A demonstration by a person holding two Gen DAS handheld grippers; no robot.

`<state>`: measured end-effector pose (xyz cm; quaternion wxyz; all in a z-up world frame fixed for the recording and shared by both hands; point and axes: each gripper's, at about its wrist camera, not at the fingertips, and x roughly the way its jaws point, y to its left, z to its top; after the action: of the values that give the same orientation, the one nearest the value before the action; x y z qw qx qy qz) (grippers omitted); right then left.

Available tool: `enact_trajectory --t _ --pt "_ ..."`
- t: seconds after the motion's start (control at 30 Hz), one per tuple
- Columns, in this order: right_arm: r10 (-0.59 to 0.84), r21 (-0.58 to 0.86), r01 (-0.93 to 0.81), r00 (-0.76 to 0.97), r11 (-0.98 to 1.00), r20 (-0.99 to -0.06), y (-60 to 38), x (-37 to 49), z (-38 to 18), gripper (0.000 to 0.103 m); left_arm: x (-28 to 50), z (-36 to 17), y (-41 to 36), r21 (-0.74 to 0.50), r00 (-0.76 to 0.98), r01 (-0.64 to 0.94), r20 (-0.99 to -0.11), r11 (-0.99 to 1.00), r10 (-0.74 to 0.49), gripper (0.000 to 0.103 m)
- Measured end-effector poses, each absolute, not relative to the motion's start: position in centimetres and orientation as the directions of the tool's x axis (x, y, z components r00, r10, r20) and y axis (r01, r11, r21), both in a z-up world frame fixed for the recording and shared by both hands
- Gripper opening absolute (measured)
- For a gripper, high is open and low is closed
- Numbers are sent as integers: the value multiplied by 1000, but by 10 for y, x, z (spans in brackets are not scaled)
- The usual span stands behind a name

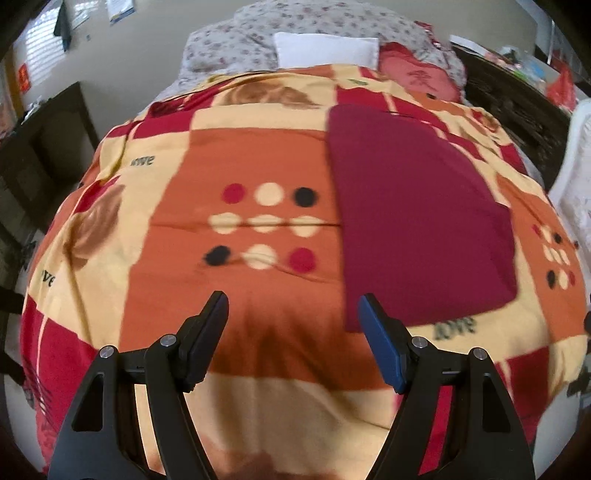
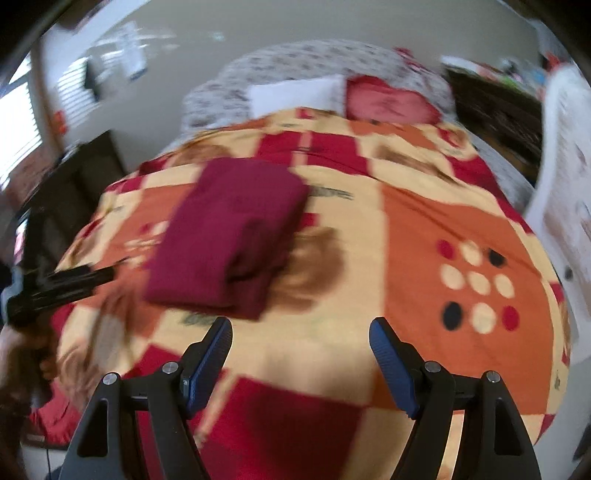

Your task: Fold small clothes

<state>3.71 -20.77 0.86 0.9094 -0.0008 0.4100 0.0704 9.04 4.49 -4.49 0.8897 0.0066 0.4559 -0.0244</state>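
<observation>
A folded maroon garment [image 1: 421, 218] lies flat on the patterned bedspread [image 1: 229, 155], to the right of and beyond my left gripper [image 1: 293, 302], which is open and empty above the bed. In the right wrist view the same maroon garment [image 2: 229, 236] is a thick folded rectangle left of centre. My right gripper [image 2: 301, 328] is open and empty, just in front of the garment's near edge. The left gripper [image 2: 62, 284] shows there at the far left, held in a hand.
Pillows lie at the head of the bed: a floral one [image 1: 317, 22], a white one [image 1: 327, 50] and a red one [image 1: 421, 77]. Dark furniture [image 1: 44, 147] stands left of the bed. A white chair-like object [image 2: 565, 155] stands at the right.
</observation>
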Motion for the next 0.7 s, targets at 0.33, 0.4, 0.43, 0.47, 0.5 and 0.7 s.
enact_trajectory --t 0.33,0.4,0.43,0.47,0.5,0.7 --pt "131 13 -179 667 984 -734 -182 11 17 75 70 -25 9 30 602 110 -797 993 -43 91" --pt "132 18 -175 666 984 -734 -182 9 18 75 67 -23 3 42 604 122 -796 992 -41 91" --pt "132 21 -172 667 985 -733 -182 8 18 75 65 -23 2 31 602 127 -797 991 -52 91" --pt "134 22 -173 669 985 -731 -182 7 19 75 63 -22 0 17 600 130 -797 991 -65 91" --pt "134 20 -175 671 984 -730 -181 6 20 75 62 -20 -1 3 601 134 -796 991 -79 91" --pt "134 20 -174 677 985 -724 -181 2 23 75 60 -15 -5 -53 583 125 -804 991 -116 91"
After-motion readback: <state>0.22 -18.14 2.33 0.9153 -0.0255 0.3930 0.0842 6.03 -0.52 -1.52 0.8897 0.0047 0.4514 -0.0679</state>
